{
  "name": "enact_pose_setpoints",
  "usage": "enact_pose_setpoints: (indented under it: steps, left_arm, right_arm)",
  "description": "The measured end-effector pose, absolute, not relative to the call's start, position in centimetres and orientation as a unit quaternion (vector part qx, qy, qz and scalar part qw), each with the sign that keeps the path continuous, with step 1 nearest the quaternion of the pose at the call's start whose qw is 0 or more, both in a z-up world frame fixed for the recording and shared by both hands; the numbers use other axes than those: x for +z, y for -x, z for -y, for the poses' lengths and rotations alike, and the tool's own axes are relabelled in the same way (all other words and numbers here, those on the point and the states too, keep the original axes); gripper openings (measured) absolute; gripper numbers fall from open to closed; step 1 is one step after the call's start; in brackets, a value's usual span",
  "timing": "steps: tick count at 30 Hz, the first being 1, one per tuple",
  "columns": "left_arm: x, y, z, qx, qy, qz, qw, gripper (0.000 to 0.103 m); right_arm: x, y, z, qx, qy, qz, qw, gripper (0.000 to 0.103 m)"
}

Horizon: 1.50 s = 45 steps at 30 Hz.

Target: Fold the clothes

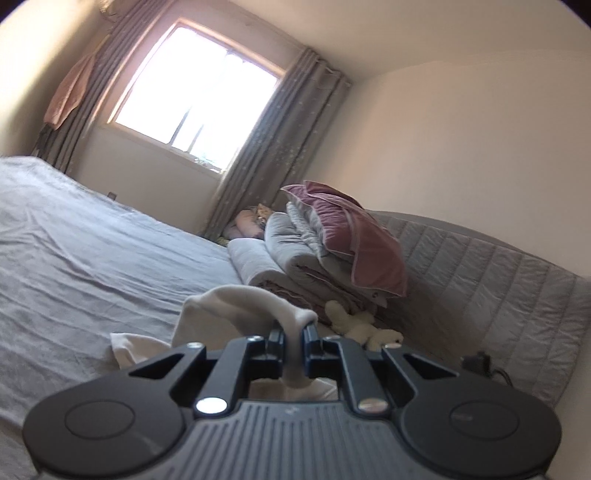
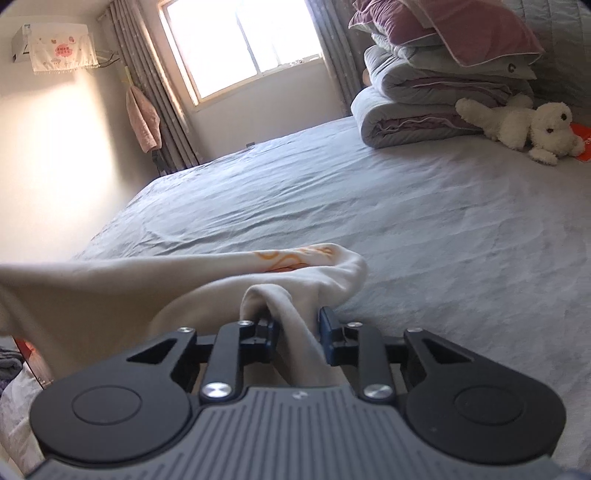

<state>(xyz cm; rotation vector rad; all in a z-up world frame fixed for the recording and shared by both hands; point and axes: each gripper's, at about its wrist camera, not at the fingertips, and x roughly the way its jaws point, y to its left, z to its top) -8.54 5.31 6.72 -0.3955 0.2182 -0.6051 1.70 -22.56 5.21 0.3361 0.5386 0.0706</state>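
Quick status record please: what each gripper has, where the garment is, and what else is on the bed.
garment: cream garment with an orange print, partly lifted off the bed
left gripper: shut on a thin fold of the cream garment
right gripper: a fold of the garment lies between the jaws; left pad touches it, a gap shows at the right pad
bed: grey sheet, wrinkled
stack at headboard: folded quilts with a maroon pillow on top
beside stack: white plush dog
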Motion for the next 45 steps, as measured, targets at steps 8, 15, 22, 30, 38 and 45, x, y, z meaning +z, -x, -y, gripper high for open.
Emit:
enact_pose_setpoints:
  steps: [8, 15, 22, 30, 38, 45]
  left_arm:
    - [7.3, 11.3, -5.4, -0.359, 0.185, -0.128, 0.906, 0.009]
    - [6.9, 12.9, -4.4, -0.405, 0.133, -0.147, 0.892, 0.010]
    - [6.1, 13.3, -3.7, -0.437, 0.082, -0.175, 0.878, 0.012]
    - [5.5, 13.3, -3.5, -0.444, 0.047, -0.190, 0.875, 0.040]
    - [4.6, 11.2, -3.3, -0.390, 0.035, -0.219, 0.894, 0.061]
    - [2.8, 6.9, -3.1, -0.312, 0.042, -0.278, 0.908, 0.066]
  right_arm:
    - [6.3, -0.6, 24.6, 0.012, -0.173, -0.239, 0.956, 0.021]
    - [6.2, -0.2, 26.8, -0.019, -0.188, -0.233, 0.954, 0.021]
    - [6.1, 0.1, 28.5, -0.045, -0.193, -0.228, 0.953, 0.021]
    - [6.1, 0.5, 30.0, -0.080, -0.201, -0.219, 0.952, 0.021]
    - [6.0, 0.6, 31.0, -0.083, -0.210, -0.226, 0.948, 0.024]
    - [6.1, 0.7, 30.9, -0.075, -0.211, -0.225, 0.948, 0.038]
